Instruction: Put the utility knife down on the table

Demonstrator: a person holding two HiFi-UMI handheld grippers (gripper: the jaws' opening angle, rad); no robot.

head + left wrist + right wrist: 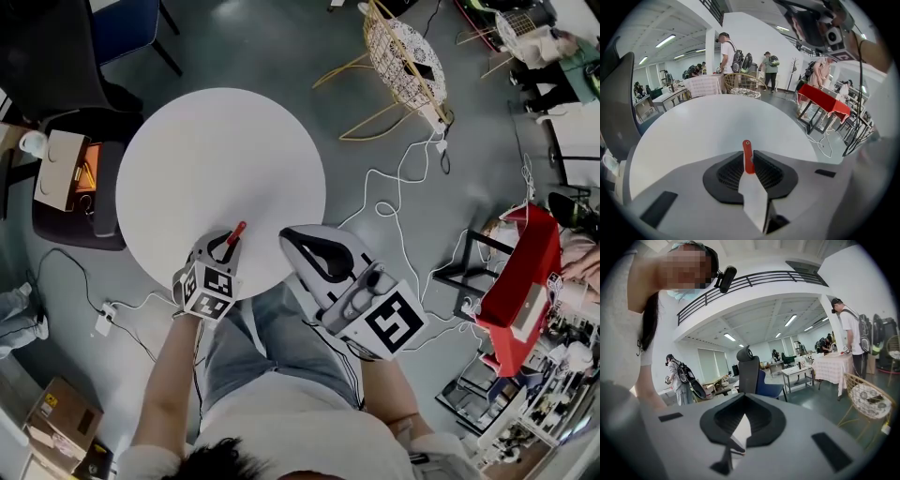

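Left claw (749, 151) clamped on utility knife (748, 163), red end poking past tips. Knife over near edge of round white desk (216, 150); contact with desk unclear. Right claw (744, 398) closed, empty, beside desk edge. Knife body mostly hidden between pads.
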